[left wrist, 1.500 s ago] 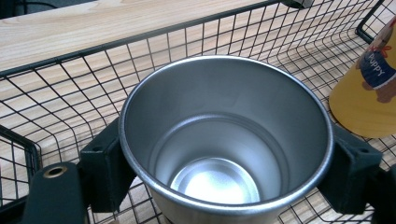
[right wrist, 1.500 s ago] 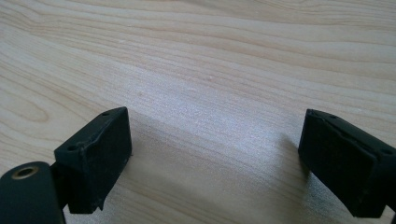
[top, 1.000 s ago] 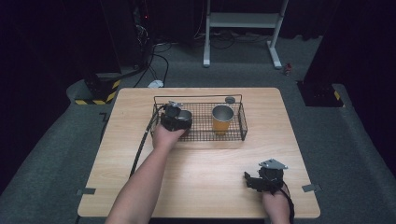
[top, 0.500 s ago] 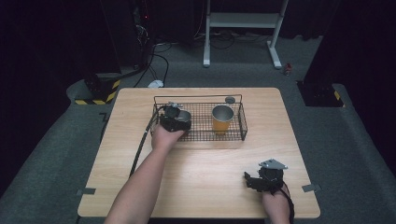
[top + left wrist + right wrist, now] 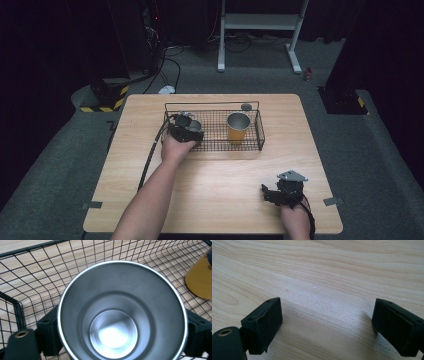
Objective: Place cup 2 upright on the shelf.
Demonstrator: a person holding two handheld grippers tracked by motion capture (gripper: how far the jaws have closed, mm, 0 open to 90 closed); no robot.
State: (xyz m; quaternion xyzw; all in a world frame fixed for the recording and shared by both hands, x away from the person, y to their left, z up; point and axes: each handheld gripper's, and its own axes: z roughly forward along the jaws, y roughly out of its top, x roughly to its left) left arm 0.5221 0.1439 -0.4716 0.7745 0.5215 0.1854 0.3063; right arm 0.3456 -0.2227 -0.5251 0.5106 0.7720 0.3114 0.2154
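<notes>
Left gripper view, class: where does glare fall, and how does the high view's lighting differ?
Left gripper view: a bright glare patch sits on the steel cup's inner base; high view: the table is lit, the surroundings fall into darkness.

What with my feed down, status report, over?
Left gripper jaws just opening, steel cup between them, inside wire basket. Right gripper open, empty, near table edge. Yellow cup alongside, apart.

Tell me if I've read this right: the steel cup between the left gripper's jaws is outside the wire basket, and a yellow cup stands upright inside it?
Not quite. The steel cup is inside the wire basket, at its left end; the left gripper view shows basket mesh under and around it. The left gripper has just been opening its jaws, with the cup between them. The yellow cup does stand upright in the basket, as the high view shows.
</notes>
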